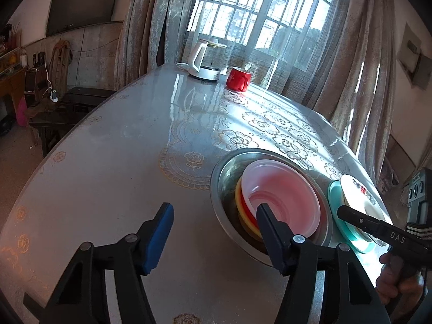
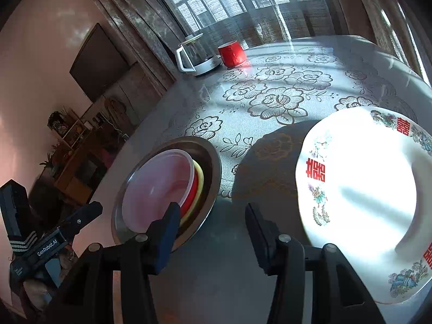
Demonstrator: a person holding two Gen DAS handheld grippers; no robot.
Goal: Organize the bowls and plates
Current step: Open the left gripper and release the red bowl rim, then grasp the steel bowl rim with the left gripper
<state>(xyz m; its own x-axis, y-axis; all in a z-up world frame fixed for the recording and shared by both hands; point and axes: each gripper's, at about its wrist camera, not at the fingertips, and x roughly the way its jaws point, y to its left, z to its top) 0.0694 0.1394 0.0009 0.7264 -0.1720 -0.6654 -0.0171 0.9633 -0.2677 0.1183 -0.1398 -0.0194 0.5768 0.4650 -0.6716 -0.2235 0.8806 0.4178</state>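
Surface [image 1: 108,162] carries two stacks. Steel basin [image 1: 229,170] holds my nested bowls, pink bowl [image 1: 283,191] uppermost. Beside it, patterned plate [image 2: 351,189] apparently rests on teal plate [image 1: 333,197]. Kettle [image 1: 202,59] and red mug [image 1: 239,79] stand clear. Left hand-held gripper [image 1: 213,232] and right hand-held gripper [image 2: 213,232] gape, empty. Little remains.
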